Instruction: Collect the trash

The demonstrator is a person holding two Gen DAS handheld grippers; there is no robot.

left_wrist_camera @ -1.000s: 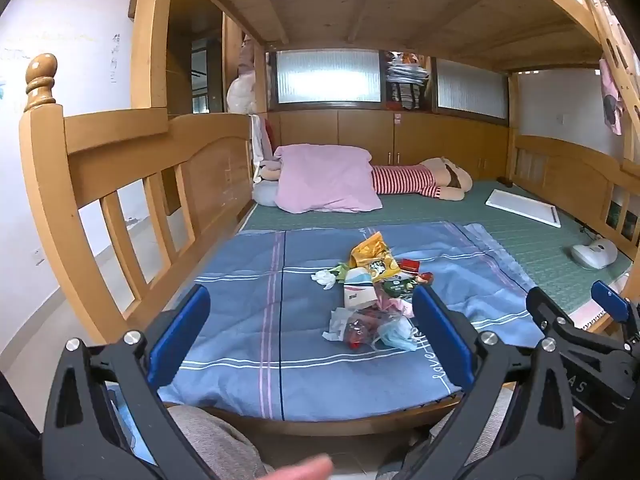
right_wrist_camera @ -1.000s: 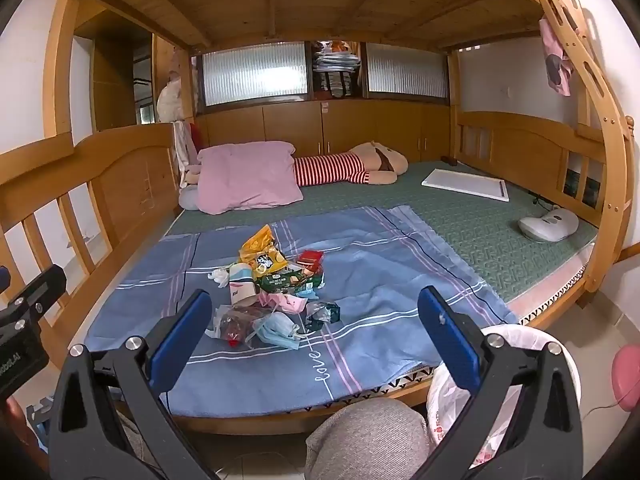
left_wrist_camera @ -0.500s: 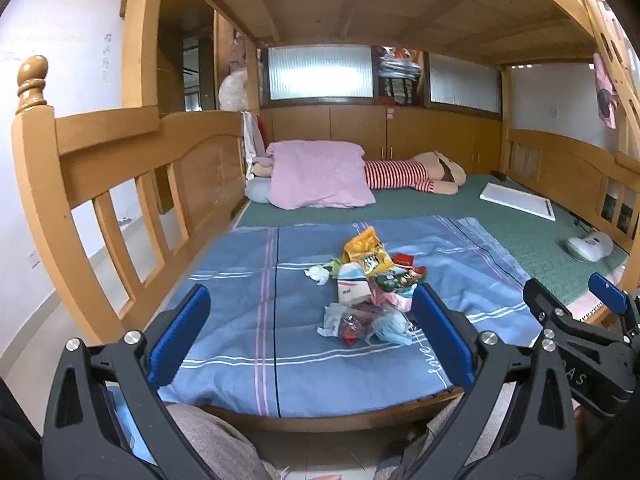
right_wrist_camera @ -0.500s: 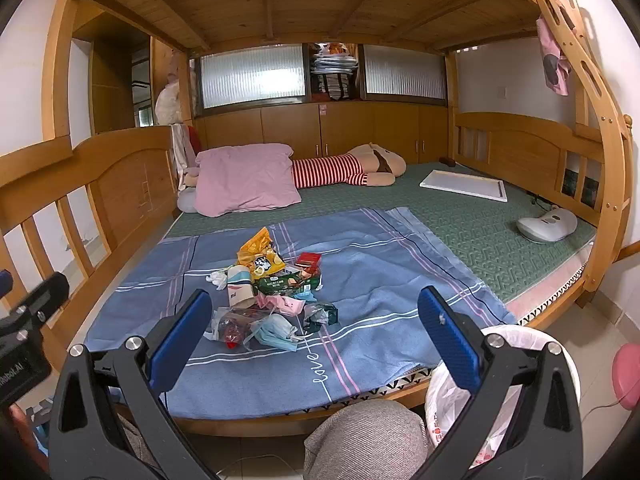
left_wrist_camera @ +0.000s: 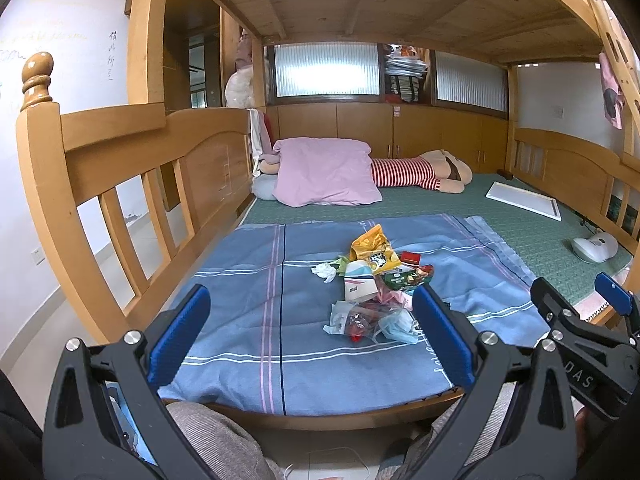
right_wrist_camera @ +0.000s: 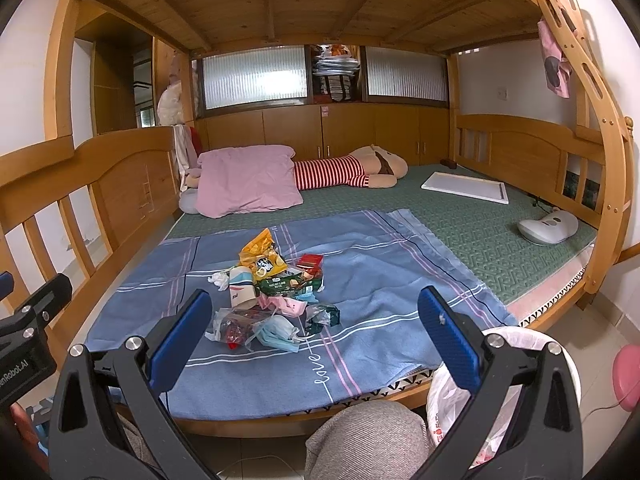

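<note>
A heap of trash [left_wrist_camera: 374,284] [right_wrist_camera: 272,292] lies on the blue blanket [left_wrist_camera: 256,320] [right_wrist_camera: 380,280]: a yellow snack bag [right_wrist_camera: 261,257], a green wrapper [right_wrist_camera: 290,285], a paper cup [right_wrist_camera: 241,288], blue face masks [right_wrist_camera: 276,332] and crumpled tissue [left_wrist_camera: 324,271]. My left gripper [left_wrist_camera: 308,340] is open, held in front of the bed's near edge, short of the heap. My right gripper [right_wrist_camera: 312,336] is open too, nothing between its fingers. It also shows at the right of the left wrist view [left_wrist_camera: 592,336]. A bin lined with a white bag [right_wrist_camera: 472,396] stands on the floor at the bed's right.
A wooden bunk frame surrounds the bed, with a slatted rail [left_wrist_camera: 120,184] on the left and a ladder [right_wrist_camera: 592,128] on the right. A pink pillow [right_wrist_camera: 248,184], a striped plush toy [right_wrist_camera: 348,170], a white board [right_wrist_camera: 466,188] and a white device [right_wrist_camera: 548,226] lie farther back. A person's knees [right_wrist_camera: 364,436] are below.
Both grippers have shifted slightly toward the bed, so the trash heap sits a little lower and nearer in both views. Both remain open.
</note>
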